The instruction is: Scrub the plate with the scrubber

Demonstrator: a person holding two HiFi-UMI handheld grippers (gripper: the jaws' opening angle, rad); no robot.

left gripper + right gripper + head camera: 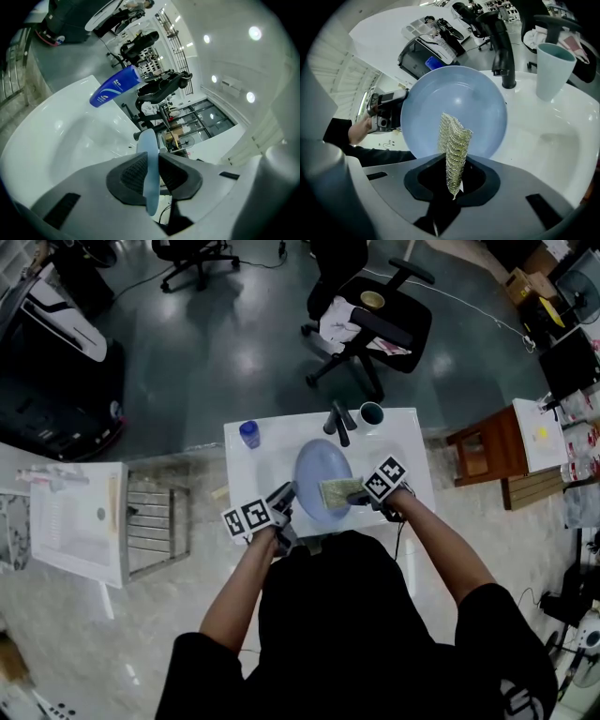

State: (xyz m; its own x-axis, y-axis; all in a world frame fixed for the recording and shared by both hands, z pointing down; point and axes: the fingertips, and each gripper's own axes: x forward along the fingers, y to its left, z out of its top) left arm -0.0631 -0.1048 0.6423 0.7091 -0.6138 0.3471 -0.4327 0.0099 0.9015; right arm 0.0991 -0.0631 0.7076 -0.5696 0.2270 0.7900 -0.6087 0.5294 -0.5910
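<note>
A pale blue plate (319,479) is held tilted over the white sink (262,460). My left gripper (284,505) is shut on its left rim; in the left gripper view the plate's edge (149,161) runs between the two black pads. My right gripper (361,495) is shut on a yellow-green mesh scrubber (339,491) that lies against the plate's right side. In the right gripper view the scrubber (453,147) stands up from the jaws in front of the plate's face (454,105), and the left gripper (386,110) shows at the plate's left edge.
A black faucet (339,420) and a teal cup (371,413) stand at the sink's back edge; the cup (553,70) is at the right of the plate in the right gripper view. A blue bottle (249,434) sits back left. A metal rack (150,521) lies left of the sink.
</note>
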